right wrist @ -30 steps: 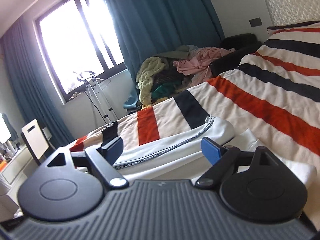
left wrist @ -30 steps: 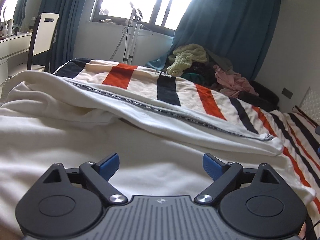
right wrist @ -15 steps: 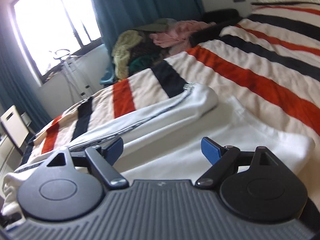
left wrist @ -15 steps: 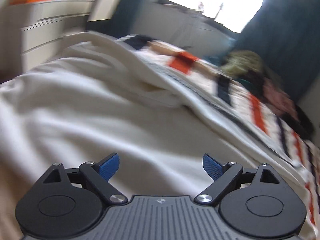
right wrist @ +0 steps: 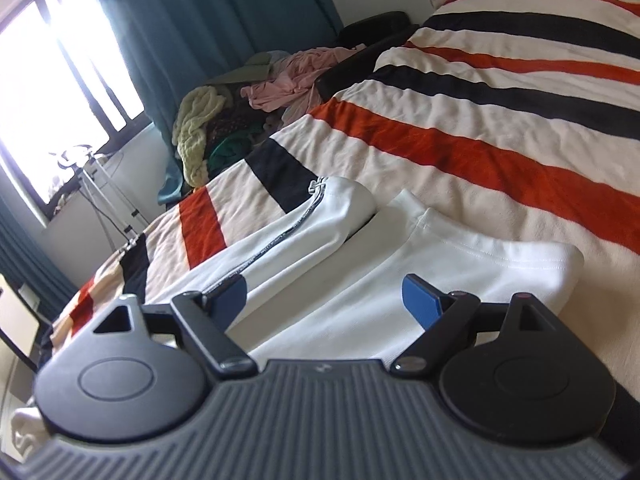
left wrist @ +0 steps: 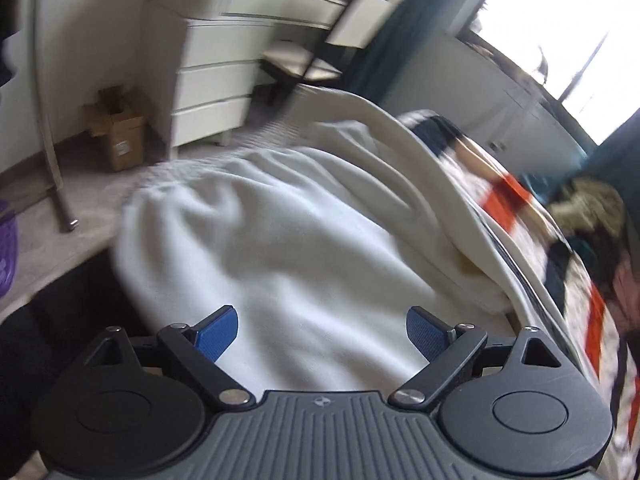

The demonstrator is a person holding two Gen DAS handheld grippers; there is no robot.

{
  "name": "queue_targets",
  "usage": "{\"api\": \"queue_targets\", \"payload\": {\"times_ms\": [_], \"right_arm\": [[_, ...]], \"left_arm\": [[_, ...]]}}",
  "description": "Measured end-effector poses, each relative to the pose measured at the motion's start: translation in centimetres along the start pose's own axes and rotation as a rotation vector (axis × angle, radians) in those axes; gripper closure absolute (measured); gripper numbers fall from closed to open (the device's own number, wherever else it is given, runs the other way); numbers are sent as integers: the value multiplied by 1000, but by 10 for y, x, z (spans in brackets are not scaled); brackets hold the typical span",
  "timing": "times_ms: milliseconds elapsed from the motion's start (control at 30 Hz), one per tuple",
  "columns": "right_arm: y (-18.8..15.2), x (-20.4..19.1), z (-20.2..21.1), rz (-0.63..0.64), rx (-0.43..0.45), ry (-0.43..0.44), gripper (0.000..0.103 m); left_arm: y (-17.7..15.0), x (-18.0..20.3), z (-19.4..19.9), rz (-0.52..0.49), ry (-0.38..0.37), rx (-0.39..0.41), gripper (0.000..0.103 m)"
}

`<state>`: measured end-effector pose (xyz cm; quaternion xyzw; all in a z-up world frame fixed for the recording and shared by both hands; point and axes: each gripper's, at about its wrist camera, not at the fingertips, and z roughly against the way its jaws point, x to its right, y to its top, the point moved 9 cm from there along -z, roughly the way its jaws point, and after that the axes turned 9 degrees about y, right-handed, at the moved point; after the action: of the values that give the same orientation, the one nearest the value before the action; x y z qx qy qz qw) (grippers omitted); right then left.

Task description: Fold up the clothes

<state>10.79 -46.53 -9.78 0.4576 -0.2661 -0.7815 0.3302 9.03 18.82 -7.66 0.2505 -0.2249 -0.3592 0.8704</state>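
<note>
On the bed: white garment (right wrist: 360, 280) spread flat over the striped blanket (right wrist: 500, 128)
Writing: trim print too small to read
Hem: near bed edge
Left tongs (left wrist: 322, 334): wide open, empty
Right tongs (right wrist: 324, 296): wide open, empty

My gripper pads (right wrist: 420, 300) blue, bodies black. Garment (right wrist: 360, 280) white, dark printed stripe along sleeve. Bedspread (right wrist: 500, 128) cream with orange and black bands. Curtains (right wrist: 224, 12) teal. Drawers (left wrist: 212, 72) white. Clothes pile (right wrist: 248, 104): pink, yellow-green, dark green.
</note>
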Motion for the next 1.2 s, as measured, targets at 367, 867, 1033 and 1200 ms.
{"api": "queue_targets", "payload": {"times_ms": [367,867,1033,1200], "right_arm": [[15,42,-16,-137,86,-118,17],[38,104,-36,-281,298,-307,17],[38,114,-41,-301,311,-327,17],[43,97,-39,-203,360,-309,16]], "left_arm": [[-111,308,-4,-723,-382,53,11],[-369,583,3,-1432,-790,173,25],[-383,631,-2,-1430,-812,207,86],[-298,663,10,-1275,-812,160,94]]}}
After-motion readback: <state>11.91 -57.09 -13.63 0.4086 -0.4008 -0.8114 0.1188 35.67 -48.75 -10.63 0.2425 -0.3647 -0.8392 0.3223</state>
